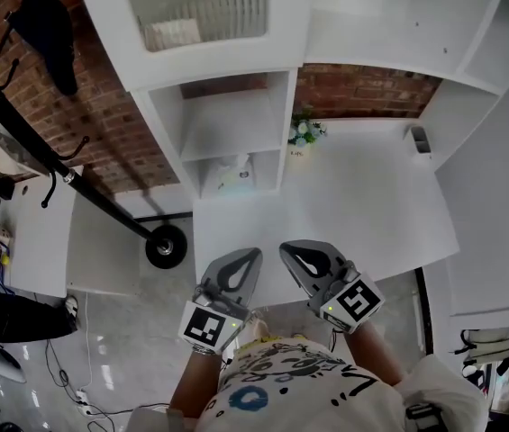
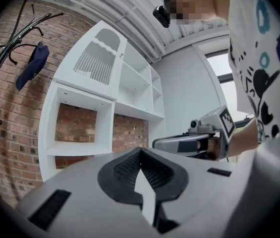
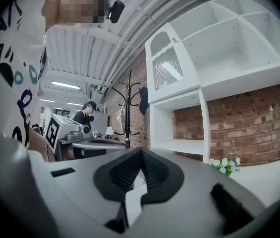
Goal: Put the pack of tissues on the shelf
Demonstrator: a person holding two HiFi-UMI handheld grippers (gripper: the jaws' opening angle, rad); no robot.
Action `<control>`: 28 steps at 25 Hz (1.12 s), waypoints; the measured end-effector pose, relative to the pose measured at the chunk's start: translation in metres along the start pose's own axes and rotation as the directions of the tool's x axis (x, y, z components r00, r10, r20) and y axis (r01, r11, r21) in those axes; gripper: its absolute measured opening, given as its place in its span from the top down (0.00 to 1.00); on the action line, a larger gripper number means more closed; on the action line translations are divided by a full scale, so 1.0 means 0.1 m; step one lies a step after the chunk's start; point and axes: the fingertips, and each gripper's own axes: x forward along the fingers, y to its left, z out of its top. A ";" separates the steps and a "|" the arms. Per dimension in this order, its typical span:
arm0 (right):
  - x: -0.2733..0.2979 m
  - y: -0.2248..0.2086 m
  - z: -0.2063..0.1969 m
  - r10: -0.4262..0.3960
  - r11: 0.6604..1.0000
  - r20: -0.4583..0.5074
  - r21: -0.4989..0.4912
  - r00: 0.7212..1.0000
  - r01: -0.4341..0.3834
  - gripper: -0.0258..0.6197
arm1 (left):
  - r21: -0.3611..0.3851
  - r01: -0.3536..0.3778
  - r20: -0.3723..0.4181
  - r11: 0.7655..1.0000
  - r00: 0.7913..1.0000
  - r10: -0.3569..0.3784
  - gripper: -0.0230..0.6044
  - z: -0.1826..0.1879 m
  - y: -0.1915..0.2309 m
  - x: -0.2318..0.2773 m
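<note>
Two jaw pairs closed on nothing, left gripper [image 1: 247, 261] and right gripper [image 1: 292, 252], over the near edge of the table [image 1: 371, 205]; tissue pack [image 1: 234, 175] lying in the lowest compartment of the shelf [image 1: 236, 124], far left; risk: pack may slide out if it sits near the open front, depth not discernible.

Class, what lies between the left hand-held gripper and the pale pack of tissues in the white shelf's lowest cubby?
Head view: only bare white desktop between left hand-held gripper and pack of tissues.
</note>
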 end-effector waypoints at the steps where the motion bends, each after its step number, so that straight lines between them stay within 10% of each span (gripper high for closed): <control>1: -0.05 0.01 0.02 0.005 1.000 0.003 -0.001 1.000 -0.005 0.92 | 0.001 -0.006 0.002 1.000 1.000 0.006 0.94 0.01 -0.06 0.00; 28: -0.59 -0.11 0.03 0.042 0.998 -0.002 -0.036 0.999 -0.042 0.92 | 0.045 -0.087 0.020 0.995 0.996 0.087 0.94 0.15 -0.49 0.10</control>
